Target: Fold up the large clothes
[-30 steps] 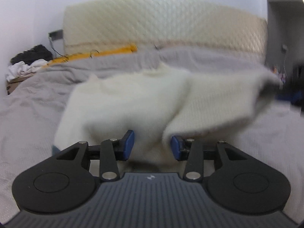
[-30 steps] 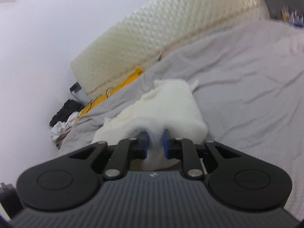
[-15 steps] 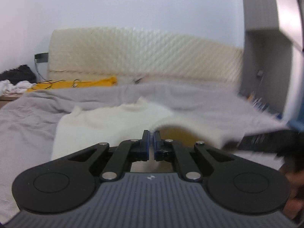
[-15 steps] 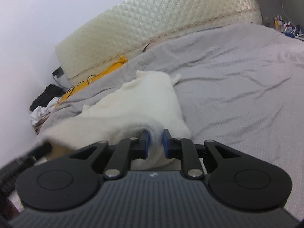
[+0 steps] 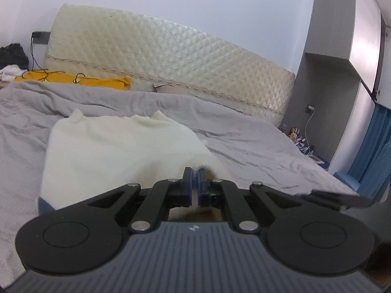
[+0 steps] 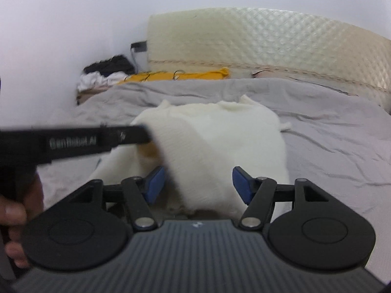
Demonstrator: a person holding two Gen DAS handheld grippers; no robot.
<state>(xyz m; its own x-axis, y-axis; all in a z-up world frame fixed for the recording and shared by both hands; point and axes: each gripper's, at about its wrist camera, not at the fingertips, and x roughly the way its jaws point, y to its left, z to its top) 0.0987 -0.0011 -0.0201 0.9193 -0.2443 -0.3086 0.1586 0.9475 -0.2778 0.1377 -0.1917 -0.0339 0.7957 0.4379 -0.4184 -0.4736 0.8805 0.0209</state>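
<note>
A cream knitted sweater [image 5: 117, 146] lies on the grey bed cover [image 5: 256, 146], its collar toward the headboard. My left gripper [image 5: 195, 171] is shut on the sweater's near edge and holds it raised. In the right wrist view the sweater [image 6: 220, 151] hangs in a lifted fold in front of my right gripper [image 6: 198, 180], which is open with the cloth between its blue pads. The left gripper [image 6: 136, 134] shows there from the side, at the sweater's left edge.
A quilted cream headboard [image 5: 171, 56] stands at the back. A yellow garment with hangers [image 5: 73, 80] lies at the head of the bed. A pile of dark and white clothes [image 6: 105, 73] sits at the far left. A grey cabinet [image 5: 337, 73] and blue curtain [image 5: 374, 151] stand to the right.
My left gripper closed on the sweater's edge and lifted it. My right gripper, shut on the sweater before, has opened. The right view has swung to face the headboard.
</note>
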